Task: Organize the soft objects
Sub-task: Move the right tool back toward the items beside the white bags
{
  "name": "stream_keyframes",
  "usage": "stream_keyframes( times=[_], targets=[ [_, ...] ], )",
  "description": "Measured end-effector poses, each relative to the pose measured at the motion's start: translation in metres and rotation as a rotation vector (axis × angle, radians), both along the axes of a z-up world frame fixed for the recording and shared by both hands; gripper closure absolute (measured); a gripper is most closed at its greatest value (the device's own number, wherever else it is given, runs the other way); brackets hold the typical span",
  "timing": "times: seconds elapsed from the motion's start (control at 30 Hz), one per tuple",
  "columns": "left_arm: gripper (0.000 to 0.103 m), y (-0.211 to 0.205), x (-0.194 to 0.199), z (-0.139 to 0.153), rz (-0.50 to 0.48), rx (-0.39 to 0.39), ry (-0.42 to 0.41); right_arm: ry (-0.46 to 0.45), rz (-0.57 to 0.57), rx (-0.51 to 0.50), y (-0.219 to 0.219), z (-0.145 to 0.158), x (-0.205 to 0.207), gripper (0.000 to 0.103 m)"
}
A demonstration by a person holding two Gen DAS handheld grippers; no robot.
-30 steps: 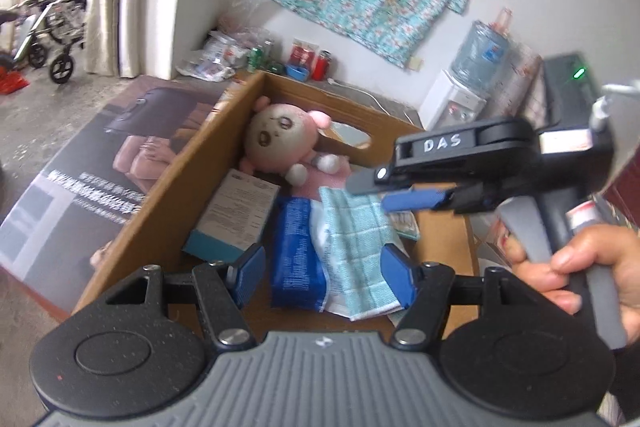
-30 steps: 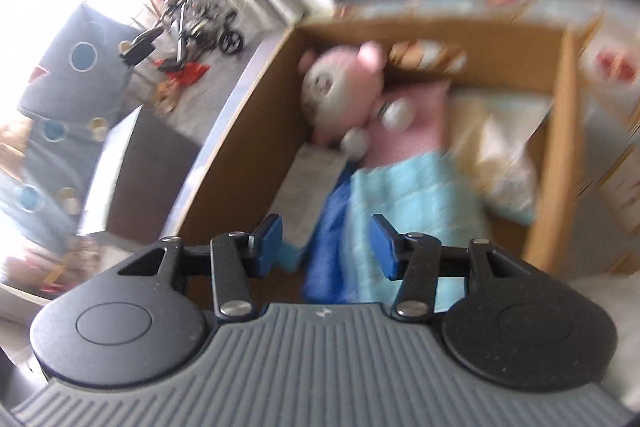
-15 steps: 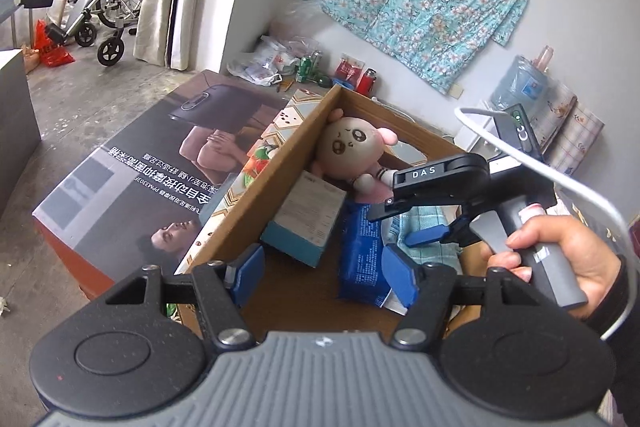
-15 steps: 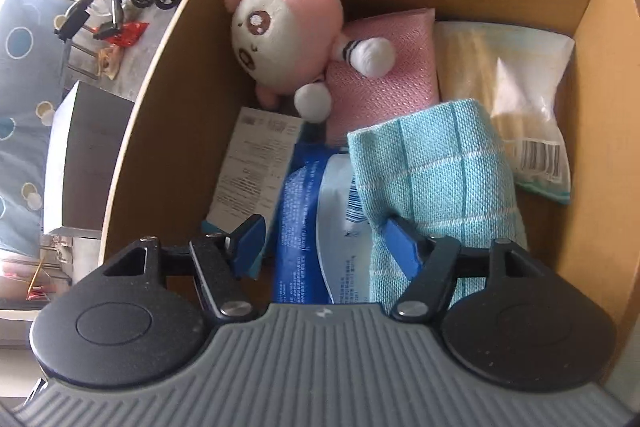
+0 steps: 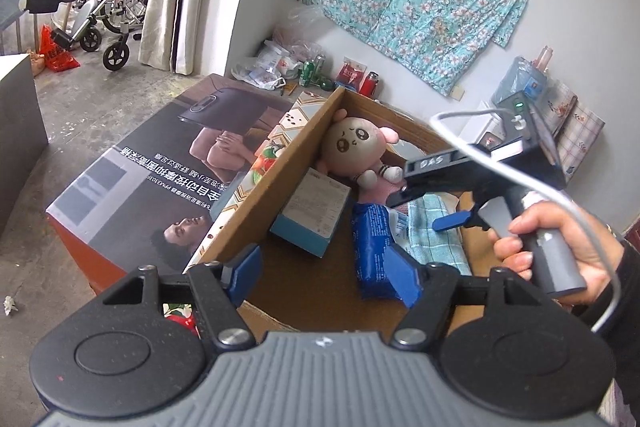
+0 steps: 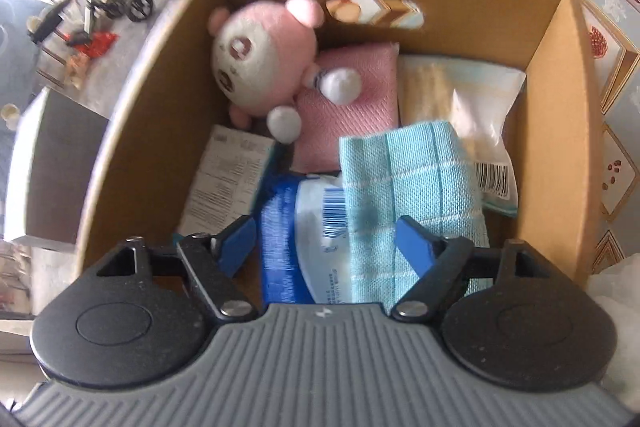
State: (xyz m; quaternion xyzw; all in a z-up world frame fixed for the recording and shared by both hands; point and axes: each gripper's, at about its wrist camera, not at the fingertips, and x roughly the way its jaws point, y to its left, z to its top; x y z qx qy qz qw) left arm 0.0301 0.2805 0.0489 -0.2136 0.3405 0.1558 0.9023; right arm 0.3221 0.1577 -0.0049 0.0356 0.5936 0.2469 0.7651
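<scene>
Fingers (image 6: 416, 247) of my right gripper (image 6: 326, 241) have just been opening, empty, above the limp blue towel (image 6: 412, 179), best pinched at its near fold.

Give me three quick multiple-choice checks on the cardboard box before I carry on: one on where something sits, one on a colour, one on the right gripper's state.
1. Where in the cardboard box is the plush toy?
A. far left corner
B. near right corner
C. outside, on the floor

2. What colour is the folded towel lying partly over the blue packet?
A. red
B. light blue
C. black

3. How is the right gripper now?
A. shut on the plush toy
B. shut on the pink cloth
C. open, holding nothing

Answers:
1 A: in the right wrist view the toy leans by the far wall and left side.
2 B: the weave is pale blue with lighter stripes.
3 C: its jaws have just been opening and stand wide above the towel and packet, pads clear of both.
</scene>
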Motion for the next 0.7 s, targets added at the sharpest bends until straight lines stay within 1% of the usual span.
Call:
stream_keyframes(
  times=[0.1,0.23,0.33,0.47,0.53,0.6,0.7],
  targets=[
    [0.033,-0.006,-0.003,0.004,-0.004,-0.001,-0.009,0.000,0.006,0.127,-0.018,0.021,-0.009,0.025],
    [0.032,-0.020,-0.006,0.011,-0.037,0.008,-0.030,-0.081,0.044,0.230,-0.059,0.058,-0.039,0.023],
    [0.029,-0.039,-0.008,0.015,-0.085,0.022,-0.051,-0.151,0.070,0.280,-0.105,0.087,-0.066,0.021],
    [0.022,-0.073,-0.010,0.020,-0.189,0.035,-0.087,-0.285,0.054,0.274,-0.179,0.126,-0.102,0.017],
    [0.020,-0.093,-0.009,0.020,-0.251,0.037,-0.100,-0.350,0.025,0.244,-0.217,0.139,-0.118,0.017],
    [0.018,-0.116,-0.008,0.020,-0.310,0.039,-0.111,-0.395,-0.007,0.202,-0.252,0.147,-0.134,0.017],
    [0.016,-0.151,-0.005,0.017,-0.392,0.048,-0.128,-0.425,-0.047,0.154,-0.299,0.144,-0.155,0.017]
  ],
)
